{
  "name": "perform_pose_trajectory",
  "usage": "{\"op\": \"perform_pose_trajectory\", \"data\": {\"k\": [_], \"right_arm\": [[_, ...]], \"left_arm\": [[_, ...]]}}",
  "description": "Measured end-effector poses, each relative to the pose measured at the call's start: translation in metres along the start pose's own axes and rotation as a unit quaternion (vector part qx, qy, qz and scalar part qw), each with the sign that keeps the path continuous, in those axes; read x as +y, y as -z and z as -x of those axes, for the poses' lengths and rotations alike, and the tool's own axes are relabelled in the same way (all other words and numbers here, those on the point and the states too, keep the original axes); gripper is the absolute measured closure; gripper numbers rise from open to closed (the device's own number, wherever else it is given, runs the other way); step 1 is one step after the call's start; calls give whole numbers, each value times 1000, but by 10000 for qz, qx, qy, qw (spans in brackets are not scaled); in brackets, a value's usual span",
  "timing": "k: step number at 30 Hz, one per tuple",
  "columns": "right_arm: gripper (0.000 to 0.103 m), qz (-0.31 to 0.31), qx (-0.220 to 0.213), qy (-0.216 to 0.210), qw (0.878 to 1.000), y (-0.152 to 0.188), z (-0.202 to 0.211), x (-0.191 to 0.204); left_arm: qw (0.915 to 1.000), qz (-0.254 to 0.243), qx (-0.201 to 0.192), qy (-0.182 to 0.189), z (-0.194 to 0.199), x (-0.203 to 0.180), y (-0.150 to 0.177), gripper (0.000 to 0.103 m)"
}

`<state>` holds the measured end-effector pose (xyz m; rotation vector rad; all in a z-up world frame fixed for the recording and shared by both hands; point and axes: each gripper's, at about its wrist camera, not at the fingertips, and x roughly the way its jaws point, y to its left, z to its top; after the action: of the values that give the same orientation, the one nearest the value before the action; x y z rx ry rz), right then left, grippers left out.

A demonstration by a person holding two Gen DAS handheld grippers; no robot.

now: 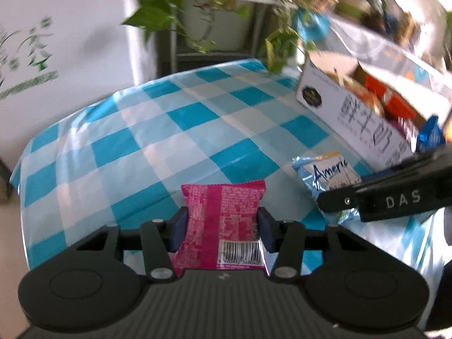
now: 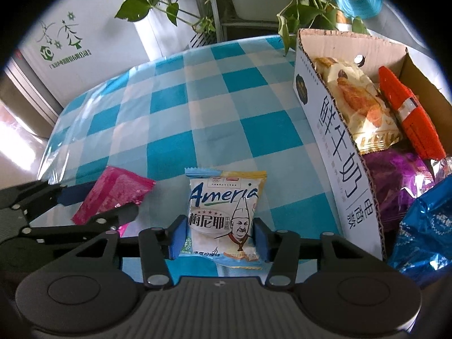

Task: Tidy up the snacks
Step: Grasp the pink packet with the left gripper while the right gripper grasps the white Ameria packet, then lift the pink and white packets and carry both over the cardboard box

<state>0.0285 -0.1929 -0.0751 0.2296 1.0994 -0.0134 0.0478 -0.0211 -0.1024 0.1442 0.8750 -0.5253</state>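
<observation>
Clamping: left claw (image 1: 223,226) on pink packet (image 1: 223,214), right claw (image 2: 220,238) on white snack packet (image 2: 224,214).

My left gripper (image 1: 223,227) is clamped on a pink snack packet (image 1: 223,220), blue pads squeezing both sides, barcode facing me. Under it is the blue-and-white checkered tablecloth (image 1: 158,130). Off to the right, my right gripper (image 1: 336,202) sits over a pale blue "Ameri" packet (image 1: 327,169), just beside the white cardboard box (image 1: 358,118) stuffed with snacks. Leafy plant (image 1: 169,2) up back, all blurry.
</observation>
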Motion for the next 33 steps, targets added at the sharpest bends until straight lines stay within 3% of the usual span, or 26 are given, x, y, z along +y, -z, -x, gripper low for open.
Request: {"op": "perform_pose_trajectory", "data": {"k": [6,12,24,33], "right_arm": [[47,44,-92,-92,9999,2,10,0],[47,148,-128,-153,9997,6,14,6],[47,418,-481,-339,9974,3,38,16],[47,526,-936,-515,9929,-2,69,14]], "left_arm": [[9979,578,-243,-188,19,6,12,53],[9951,843,-347,-381,32,4,22,53],[9888,1204,-607,-645,58,0,27,53],[9884,1190,-740,-582,71,-15,18,53]]}}
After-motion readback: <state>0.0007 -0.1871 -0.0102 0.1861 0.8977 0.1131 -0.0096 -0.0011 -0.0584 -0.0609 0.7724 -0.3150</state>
